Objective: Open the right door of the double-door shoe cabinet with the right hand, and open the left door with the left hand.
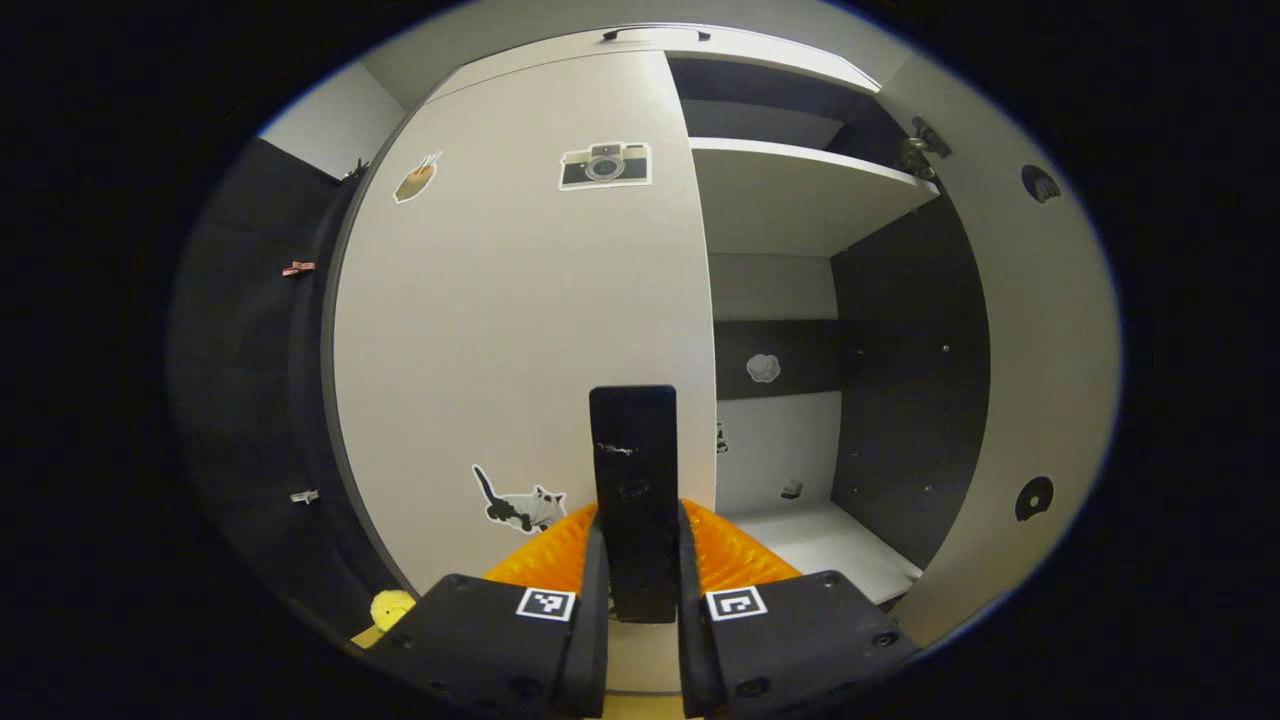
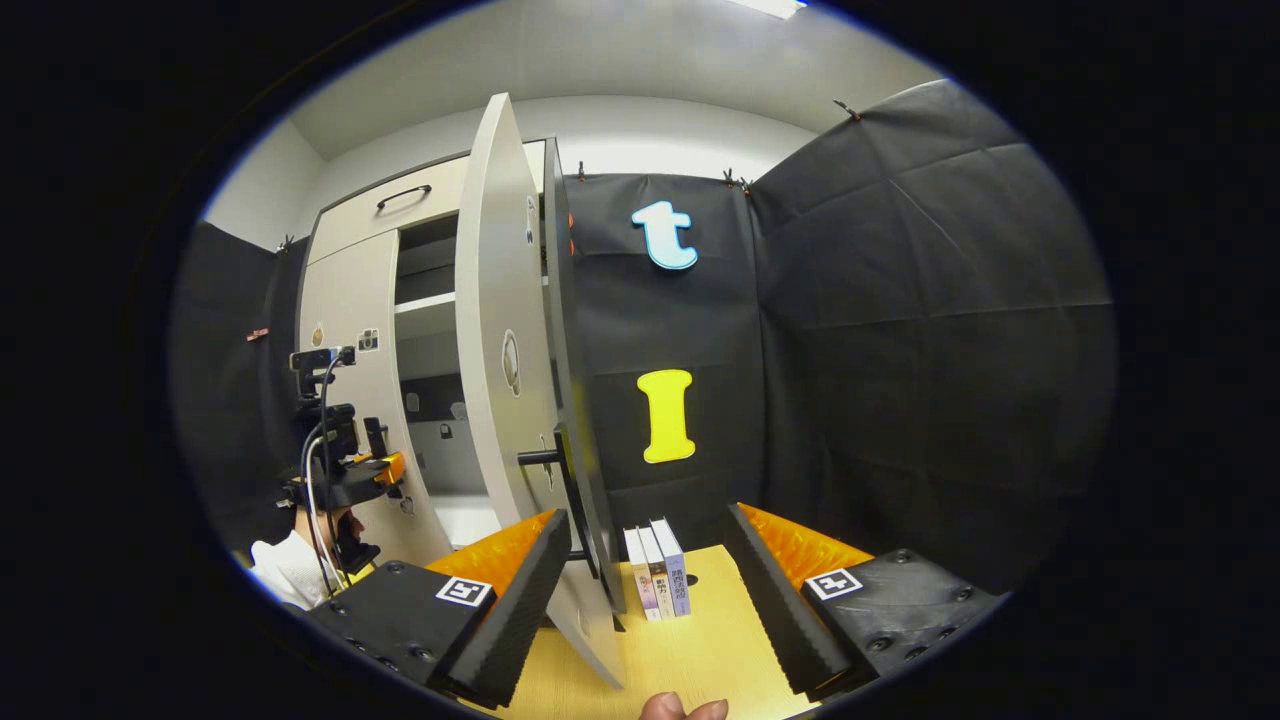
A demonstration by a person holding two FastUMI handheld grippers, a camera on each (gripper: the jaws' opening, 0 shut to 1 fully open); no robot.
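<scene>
Here, at the bottom centre of the left gripper view, we see the left tool (image 1: pixel 640 590) with both fingers pressed against a dark upright handle (image 1: pixel 633 480) that stands between them. Just behind it, the left door (image 1: pixel 520 330) of the shoe cabinet fills the middle of the frame and appears closed, carrying a cat sticker (image 1: pixel 520 505) low down and a camera sticker (image 1: pixel 605 165) near its top. To the right of that door the cabinet stands open, showing a pale shelf (image 1: pixel 800 190) in the upper part and a dark inner wall.

In the right gripper view, the right tool (image 2: pixel 650 585) sits at the bottom with its fingers spread wide apart, clamped on nothing. Between them lies a yellow worktop (image 2: pixel 700 650), with three books (image 2: pixel 657 570) standing upright a little farther back. The right door (image 2: pixel 500 350) is swung open, edge-on to us at centre left, its handle (image 2: pixel 545 457) jutting out. Farther off at lower left, the other gripper and a white sleeve (image 2: pixel 290 565) show before the left door.
</scene>
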